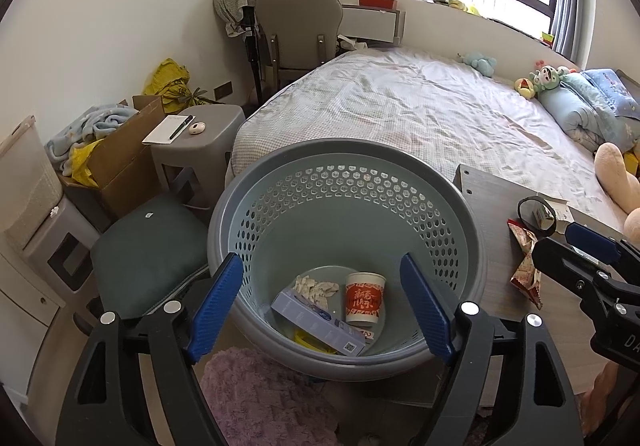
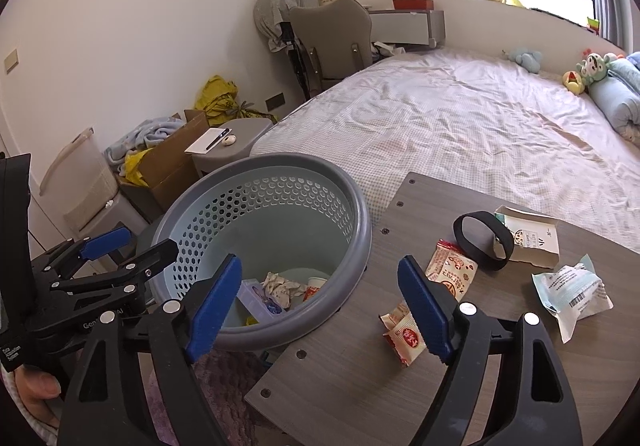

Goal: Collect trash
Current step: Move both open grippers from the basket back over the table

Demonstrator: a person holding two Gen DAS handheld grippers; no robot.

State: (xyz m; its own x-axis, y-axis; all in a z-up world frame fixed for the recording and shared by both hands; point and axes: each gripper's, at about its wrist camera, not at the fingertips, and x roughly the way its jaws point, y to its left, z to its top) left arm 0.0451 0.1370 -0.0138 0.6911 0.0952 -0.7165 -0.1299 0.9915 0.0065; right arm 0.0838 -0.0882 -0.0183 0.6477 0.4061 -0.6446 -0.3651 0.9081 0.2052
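Note:
A grey perforated trash basket (image 1: pixel 348 165) stands beside the wooden table (image 2: pixel 360 386); it also shows in the right wrist view (image 2: pixel 360 217). Inside lie a red paper cup (image 1: pixel 365 298), a blue box (image 1: pixel 316 322) and crumpled paper (image 1: pixel 314 288). On the table lie red snack wrappers (image 2: pixel 404 334) (image 2: pixel 450 266), a white plastic package (image 2: pixel 574 292), a small open carton (image 2: pixel 528 238) and a black band (image 2: pixel 484 240). My left gripper (image 1: pixel 322 310) is open and empty above the basket. My right gripper (image 2: pixel 320 310) is open and empty over the table's left edge, near a wrapper.
A bed (image 2: pixel 460 117) lies beyond the table, with plush toys (image 2: pixel 592 69) at its head. A grey stool (image 1: pixel 200 141), a cardboard box (image 1: pixel 124 161), a dark cushion (image 1: pixel 148 246) and a pink rug (image 1: pixel 260 398) are to the left. A chair (image 1: pixel 300 33) stands at the back.

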